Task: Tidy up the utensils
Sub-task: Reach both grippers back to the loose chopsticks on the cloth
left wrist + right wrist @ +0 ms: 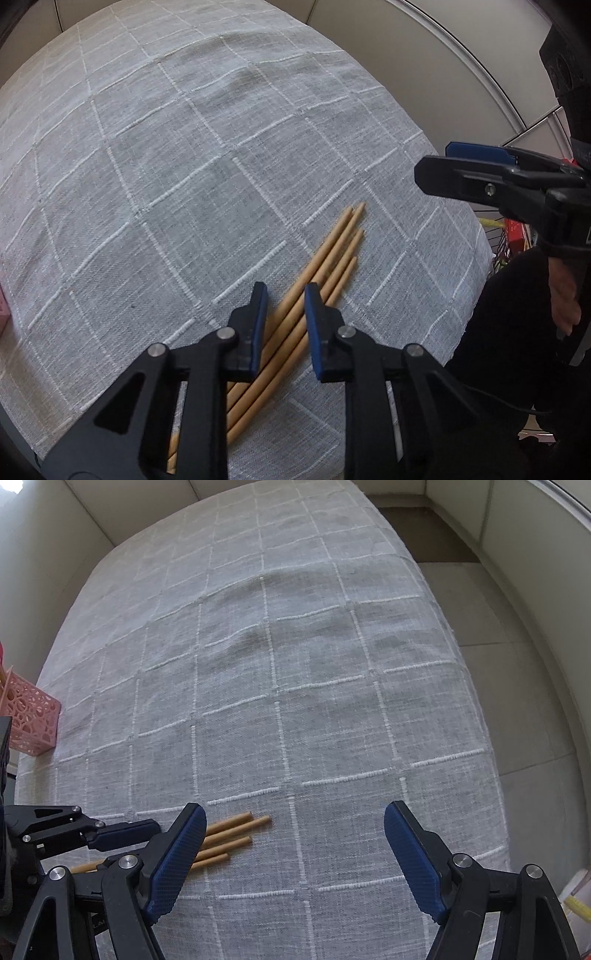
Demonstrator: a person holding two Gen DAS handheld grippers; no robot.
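Observation:
Several wooden chopsticks (332,251) lie side by side on the grey checked tablecloth (184,166). My left gripper (284,291) points down onto them with its jaws narrow. Its blue pads lie against the sticks that run between them, and the outer sticks pass under the right finger. The right wrist view shows the thick ends of the chopsticks (236,825) poking out to the right of the left gripper (144,830). My right gripper (295,808) hovers wide open over bare cloth just right of those ends, holding nothing. It also shows at the right edge (434,160).
A pink perforated basket (33,716) with a stick in it stands at the table's left edge. The cloth has a raised wrinkle (266,627) mid-table. Tiled floor (517,701) lies beyond the right edge. A person's hand (565,299) and dark clothing are at the right.

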